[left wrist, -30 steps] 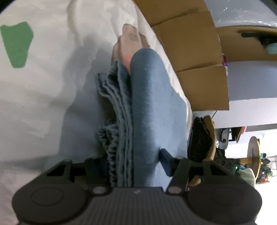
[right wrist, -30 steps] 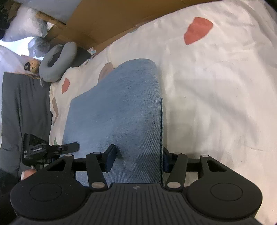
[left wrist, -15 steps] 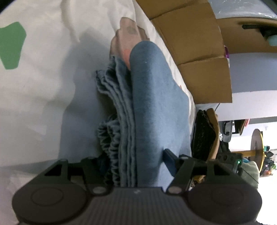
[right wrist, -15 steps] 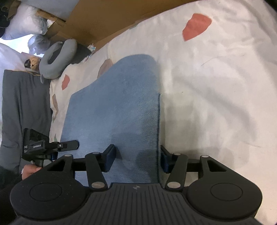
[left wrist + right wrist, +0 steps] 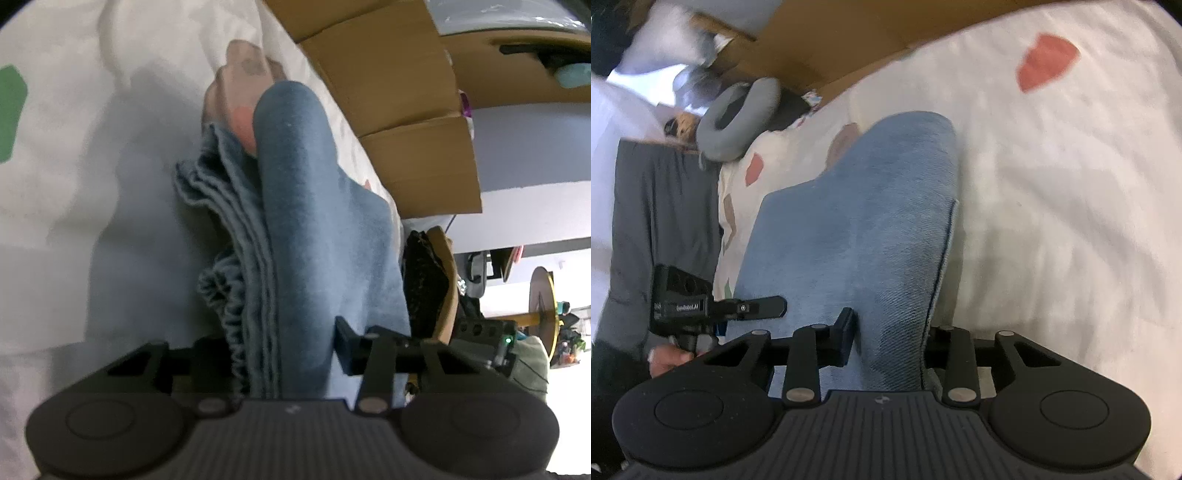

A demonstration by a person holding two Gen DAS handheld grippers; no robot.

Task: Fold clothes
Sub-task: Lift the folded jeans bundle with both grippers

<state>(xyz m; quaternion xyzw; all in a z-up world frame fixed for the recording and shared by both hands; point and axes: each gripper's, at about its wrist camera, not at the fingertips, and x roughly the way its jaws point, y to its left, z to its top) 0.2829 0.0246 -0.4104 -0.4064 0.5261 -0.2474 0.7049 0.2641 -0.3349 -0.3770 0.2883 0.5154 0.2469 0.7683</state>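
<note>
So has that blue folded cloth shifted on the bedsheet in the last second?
Yes, slightly: the blue cloth now bunches narrower between the closing right hand-held gripper, its far end nearer the red patch.

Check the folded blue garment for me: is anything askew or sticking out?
Yes. On the garment, the left edge is untidy in the left wrist view: the layered hems fan out unevenly, and a gathered elastic band bulges past them onto the sheet. From the right wrist view the top looks smooth.

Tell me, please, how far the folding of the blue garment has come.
Done: the blue garment already lies in several stacked layers on the white sheet. In hand: both the left gripper and the right gripper straddle it, jaws closing. Left: probably one last fold or moving it aside.
</note>
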